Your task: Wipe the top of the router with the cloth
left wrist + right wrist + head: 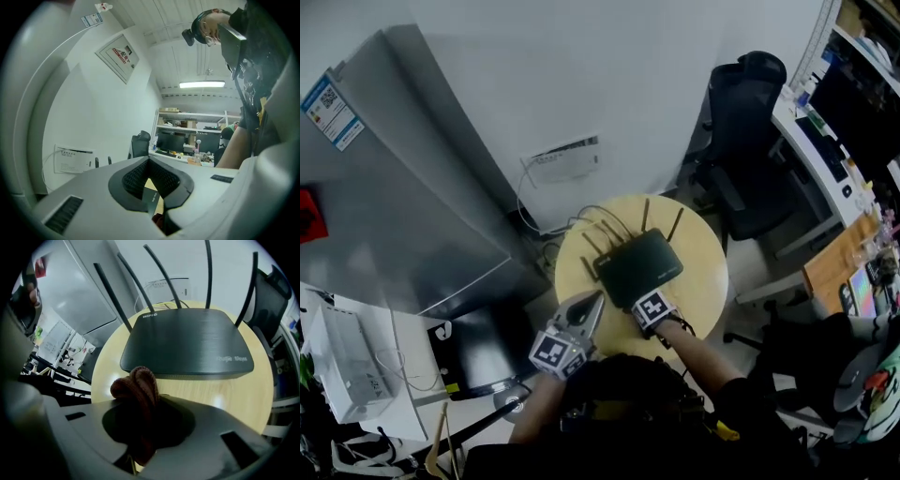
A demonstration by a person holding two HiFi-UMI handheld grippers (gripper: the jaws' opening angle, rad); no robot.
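A black router with several upright antennas lies in the middle of a small round wooden table. In the right gripper view the router fills the space just ahead. My right gripper is shut on a bunched reddish-brown cloth, held just short of the router's near edge and slightly above the tabletop. In the head view the right gripper sits at the router's near side. My left gripper hovers over the table's near-left edge, jaws together and holding nothing. The left gripper points level across the room.
A tall grey cabinet stands left of the table. Behind it, a white wall box feeds cables down to the router. A black office chair and a cluttered desk stand to the right.
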